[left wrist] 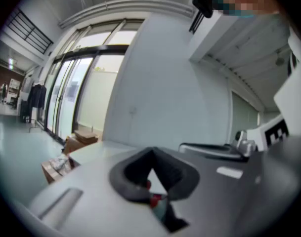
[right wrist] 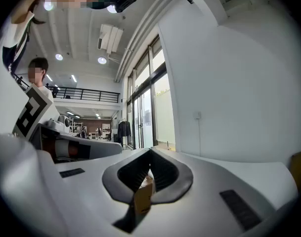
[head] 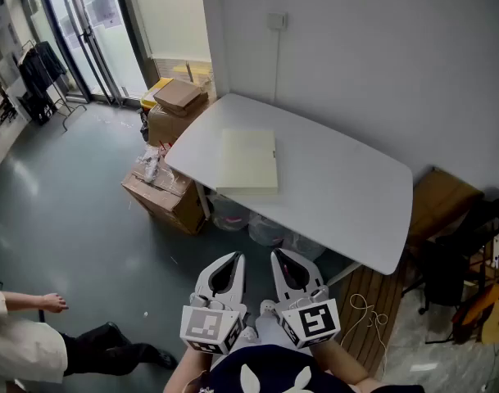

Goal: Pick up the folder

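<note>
A pale cream folder (head: 247,160) lies flat on the white table (head: 347,187), near its left front edge. Both grippers hang well short of the table, low in the head view and side by side. My left gripper (head: 231,259) has its jaws together with nothing between them, and so does my right gripper (head: 281,257). In the left gripper view the left gripper (left wrist: 152,150) points level toward the table and the wall. In the right gripper view the right gripper (right wrist: 150,152) likewise faces the wall. I cannot make out the folder in either gripper view.
Cardboard boxes (head: 165,193) sit on the floor at the table's left, with more boxes (head: 177,103) and a yellow bin behind. Plastic tubs (head: 265,229) stand under the table. A person (head: 36,342) stands at the lower left. A wooden board (head: 439,201) and bags lie on the right.
</note>
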Tool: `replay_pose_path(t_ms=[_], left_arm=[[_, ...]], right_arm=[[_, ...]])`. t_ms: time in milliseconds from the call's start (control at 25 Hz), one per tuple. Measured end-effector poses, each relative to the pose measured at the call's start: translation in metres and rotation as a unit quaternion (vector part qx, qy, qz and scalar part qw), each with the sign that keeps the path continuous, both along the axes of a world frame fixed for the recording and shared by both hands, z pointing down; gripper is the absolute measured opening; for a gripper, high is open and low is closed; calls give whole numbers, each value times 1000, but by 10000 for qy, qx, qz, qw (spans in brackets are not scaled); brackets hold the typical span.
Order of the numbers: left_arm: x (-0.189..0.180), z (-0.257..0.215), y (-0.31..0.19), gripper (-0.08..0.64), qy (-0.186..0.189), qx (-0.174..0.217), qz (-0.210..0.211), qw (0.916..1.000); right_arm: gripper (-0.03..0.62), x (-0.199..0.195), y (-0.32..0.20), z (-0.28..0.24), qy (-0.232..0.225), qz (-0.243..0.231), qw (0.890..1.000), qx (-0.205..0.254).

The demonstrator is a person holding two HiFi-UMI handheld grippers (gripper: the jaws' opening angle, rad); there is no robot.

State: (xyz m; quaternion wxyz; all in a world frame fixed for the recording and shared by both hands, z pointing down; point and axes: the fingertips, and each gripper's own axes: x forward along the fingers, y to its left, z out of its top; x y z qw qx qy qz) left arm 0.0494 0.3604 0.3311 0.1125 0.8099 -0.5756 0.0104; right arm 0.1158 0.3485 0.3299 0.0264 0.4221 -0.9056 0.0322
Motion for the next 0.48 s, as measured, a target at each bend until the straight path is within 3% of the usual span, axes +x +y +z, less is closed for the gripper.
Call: replay_pose_path(t_ms=[480], left_arm=[[23,4,-46,5,-58,-64,9,10000]], right_arm=[[11,30,-45,-2,-360,10,9993,-14]])
